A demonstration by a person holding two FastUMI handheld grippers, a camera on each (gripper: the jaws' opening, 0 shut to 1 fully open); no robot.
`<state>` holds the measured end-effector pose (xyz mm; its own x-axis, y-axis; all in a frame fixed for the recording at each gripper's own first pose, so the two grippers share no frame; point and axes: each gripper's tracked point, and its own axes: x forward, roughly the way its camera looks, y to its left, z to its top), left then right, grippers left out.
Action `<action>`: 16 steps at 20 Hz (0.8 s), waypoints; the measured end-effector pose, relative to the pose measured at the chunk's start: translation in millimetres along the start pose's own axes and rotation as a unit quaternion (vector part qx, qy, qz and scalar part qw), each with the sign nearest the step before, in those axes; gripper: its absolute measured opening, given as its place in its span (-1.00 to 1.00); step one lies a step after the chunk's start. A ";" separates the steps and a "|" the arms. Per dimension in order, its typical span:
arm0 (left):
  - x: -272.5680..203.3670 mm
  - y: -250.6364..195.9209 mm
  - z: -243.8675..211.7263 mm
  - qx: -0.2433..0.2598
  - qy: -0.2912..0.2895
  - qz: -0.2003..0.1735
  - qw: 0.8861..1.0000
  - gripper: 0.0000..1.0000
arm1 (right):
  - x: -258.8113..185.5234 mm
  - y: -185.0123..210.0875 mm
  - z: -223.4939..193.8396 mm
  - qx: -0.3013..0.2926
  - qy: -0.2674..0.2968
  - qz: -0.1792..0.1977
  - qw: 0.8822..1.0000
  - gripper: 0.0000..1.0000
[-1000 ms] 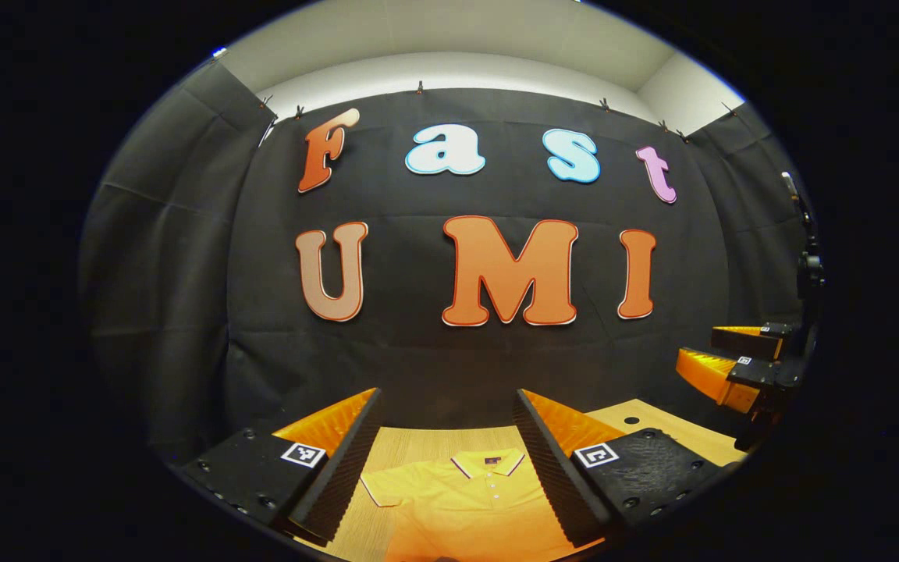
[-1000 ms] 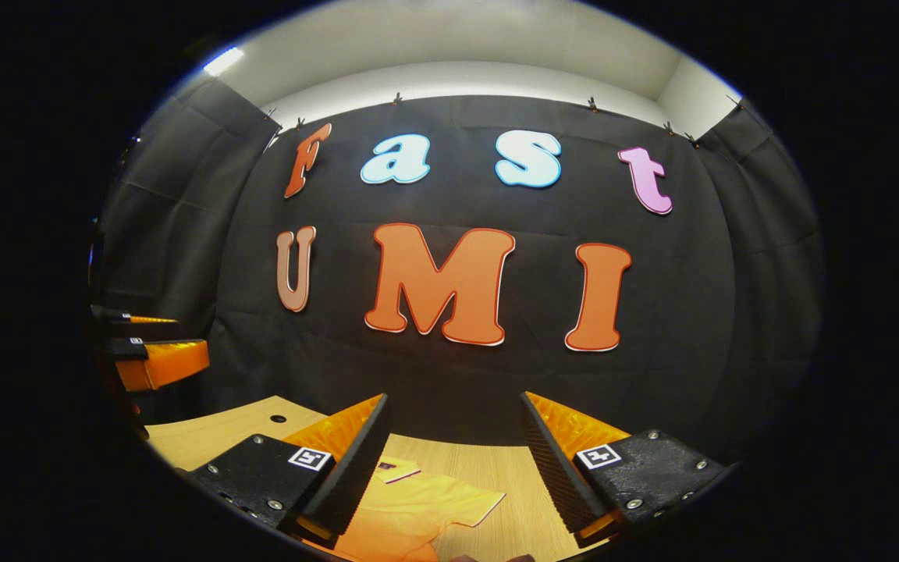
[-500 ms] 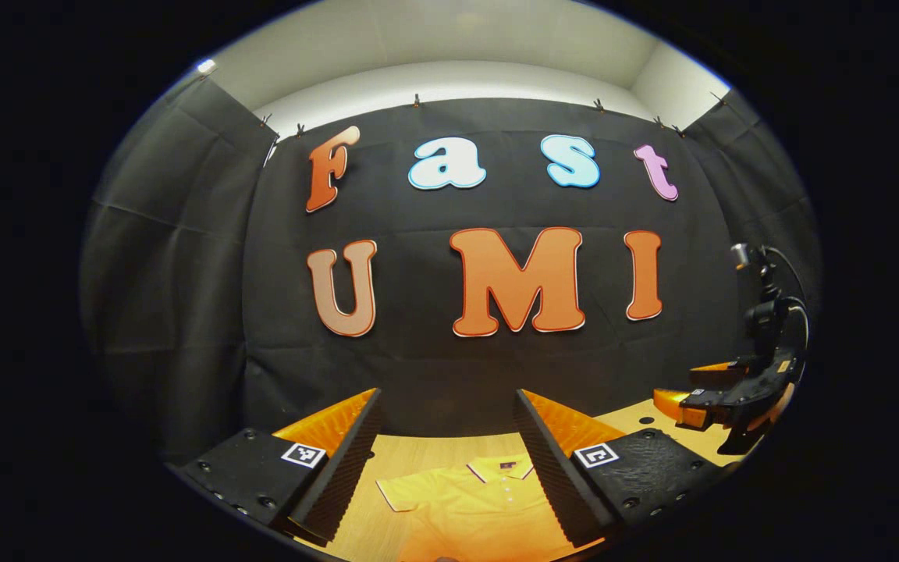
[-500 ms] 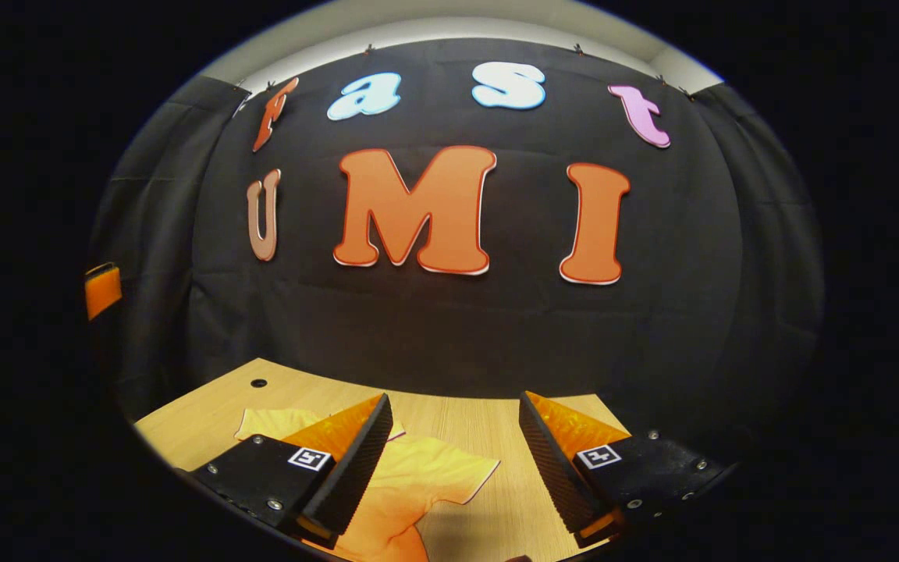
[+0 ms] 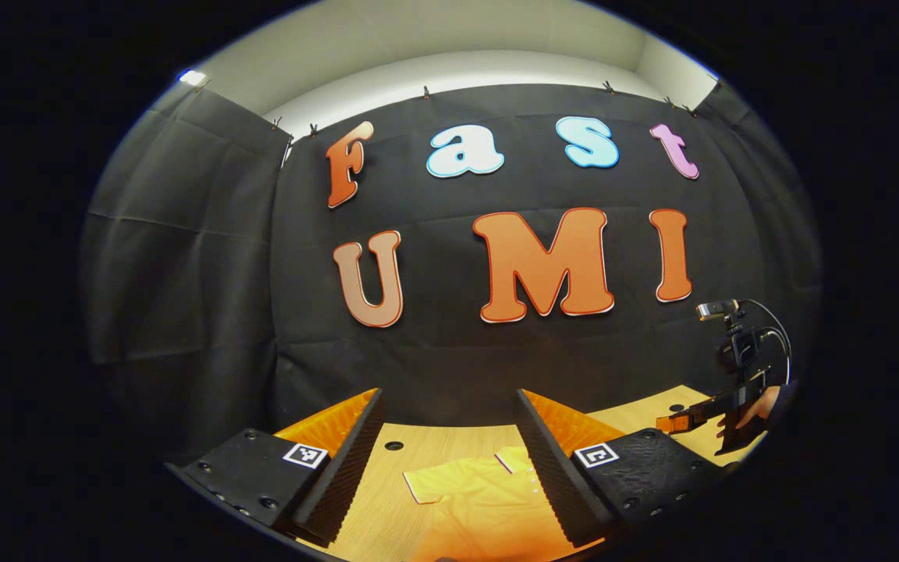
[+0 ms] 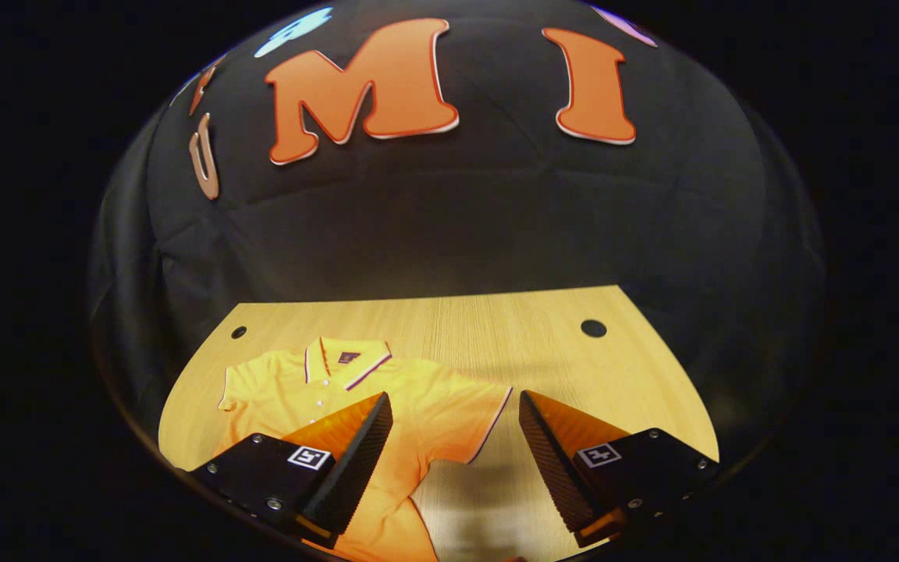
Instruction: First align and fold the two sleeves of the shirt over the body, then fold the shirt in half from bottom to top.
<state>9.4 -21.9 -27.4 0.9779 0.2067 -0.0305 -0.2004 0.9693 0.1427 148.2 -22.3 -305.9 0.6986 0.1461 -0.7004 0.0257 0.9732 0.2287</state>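
Right tongs spread wide, gripping nothing, hovering above the right sleeve of the orange short-sleeved polo shirt, which lies flat, collar toward the black cloth wall, on the light wooden bench. Left tongs also spread and empty, held over the shirt's collar end. In the left gripper view the right tongs sit far off right, a hand holding them.

Black cloth hangs clipped along its top edge as the booth's wall, creased in places. Above it runs a pale wall and ceiling. A light wood table shows two round holes.
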 end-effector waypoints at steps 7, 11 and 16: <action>1.5 -4.2 -16.7 0.015 0.032 0.020 0.999 1.00 | 58.4 -22.4 -34.7 -0.004 0.118 -0.011 0.993 0.94; 4.4 -6.4 -20.4 0.023 0.043 0.030 0.998 0.99 | 90.1 -25.8 -47.8 0.012 0.181 -0.006 0.983 0.92; 9.9 -12.7 -27.1 0.031 0.058 0.035 0.997 0.99 | 115.7 -29.0 -68.2 0.025 0.251 -0.003 0.968 0.85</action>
<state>20.0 -28.6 -56.3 0.9475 0.2912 -0.1323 -0.2605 0.9426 0.2087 179.5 -21.5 -439.7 0.2633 0.2215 -0.9389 0.0714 0.9662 0.2479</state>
